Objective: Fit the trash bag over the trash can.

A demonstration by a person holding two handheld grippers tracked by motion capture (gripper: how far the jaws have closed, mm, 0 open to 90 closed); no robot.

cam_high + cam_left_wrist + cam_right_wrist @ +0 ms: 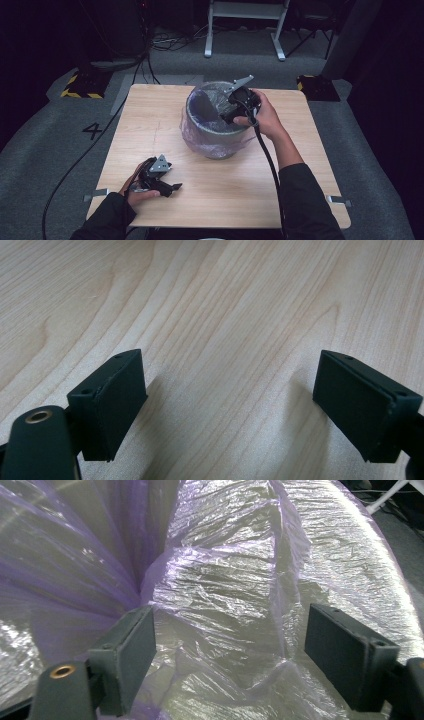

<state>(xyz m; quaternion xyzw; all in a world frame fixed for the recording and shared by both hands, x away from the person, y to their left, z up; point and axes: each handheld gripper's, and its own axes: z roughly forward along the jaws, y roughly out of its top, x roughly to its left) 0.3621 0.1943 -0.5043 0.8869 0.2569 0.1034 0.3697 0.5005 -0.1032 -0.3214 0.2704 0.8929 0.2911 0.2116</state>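
Left claw (172, 188) rests released on the table (225, 200); right claw (225, 117), released, dips into the bag-lined bin (212, 137).

A single black digit "4" (92, 131) is marked on the grey floor (45, 135), at about nine o'clock from the wooden counter (150, 120), just off its left edge in the high view. Nothing else in the pictures carries readable lettering, labels or brands.
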